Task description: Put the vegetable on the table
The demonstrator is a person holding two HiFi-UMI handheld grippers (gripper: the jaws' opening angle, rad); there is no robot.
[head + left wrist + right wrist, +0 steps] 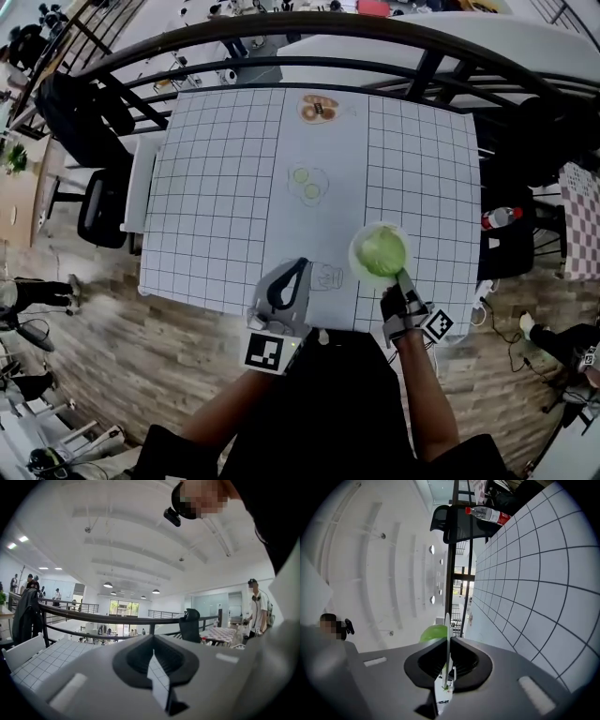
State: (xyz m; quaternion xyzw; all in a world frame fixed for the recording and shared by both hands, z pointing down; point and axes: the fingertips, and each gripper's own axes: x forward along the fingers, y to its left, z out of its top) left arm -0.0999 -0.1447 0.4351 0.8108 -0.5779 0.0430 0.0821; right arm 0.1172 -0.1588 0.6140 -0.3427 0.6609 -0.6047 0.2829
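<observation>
A round green cabbage [382, 250] lies on a white plate [357, 246] over the front right part of the checked table [216, 197]. My right gripper [402, 277] is shut on the plate's near rim. In the right gripper view the thin plate edge [448, 625] stands between the closed jaws of the right gripper [447, 644], with the cabbage [433, 632] just behind. Whether the plate rests on the table or hangs above it I cannot tell. My left gripper [300, 265] is shut and holds nothing at the table's front edge; the left gripper [153, 657] points over the table.
A pale centre strip of the table carries a brown item [319, 109], green slices [307, 183] and a faint outline [327, 275]. A red-labelled bottle [502, 217] sits right of the table. A dark railing [281, 33] runs behind, and chairs [103, 206] stand at the left.
</observation>
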